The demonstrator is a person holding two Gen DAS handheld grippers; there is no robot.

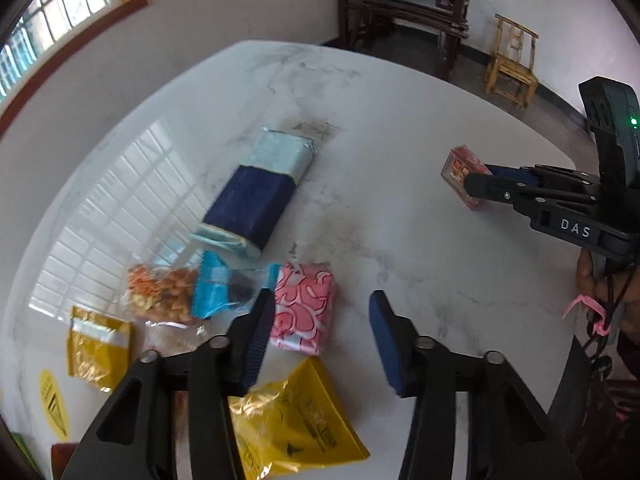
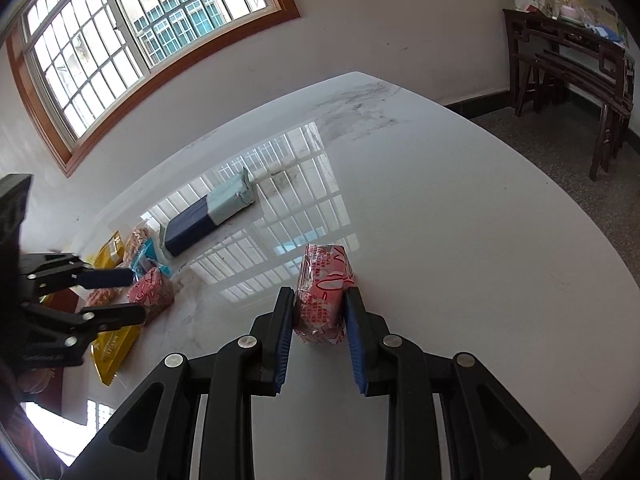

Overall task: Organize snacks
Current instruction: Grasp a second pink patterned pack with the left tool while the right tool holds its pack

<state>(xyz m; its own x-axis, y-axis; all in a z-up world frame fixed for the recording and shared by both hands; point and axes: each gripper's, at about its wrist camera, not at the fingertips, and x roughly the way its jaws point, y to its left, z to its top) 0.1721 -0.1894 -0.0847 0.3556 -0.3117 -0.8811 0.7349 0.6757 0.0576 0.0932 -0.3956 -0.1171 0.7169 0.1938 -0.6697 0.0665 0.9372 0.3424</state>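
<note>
My right gripper [image 2: 319, 312] is shut on a pink-red snack packet [image 2: 323, 292], standing on the white marble table [image 2: 460, 240]; the packet also shows in the left wrist view [image 1: 460, 172], at the right gripper's [image 1: 472, 184] tip. My left gripper [image 1: 322, 320] is open and empty, just above and right of a second pink packet [image 1: 304, 308], seen in the right wrist view [image 2: 150, 290] too. A dark blue and pale blue pack [image 1: 256, 192], a clear bag of orange snacks [image 1: 160, 294], a blue packet [image 1: 212, 288] and yellow bags [image 1: 296, 420] lie nearby.
A second yellow bag [image 1: 98, 346] and a yellow sticker [image 1: 54, 404] lie at the table's left edge. A dark wooden sideboard [image 1: 404, 4] and a small bamboo chair [image 1: 514, 62] stand beyond the table. A window [image 2: 140, 32] is in the left wall.
</note>
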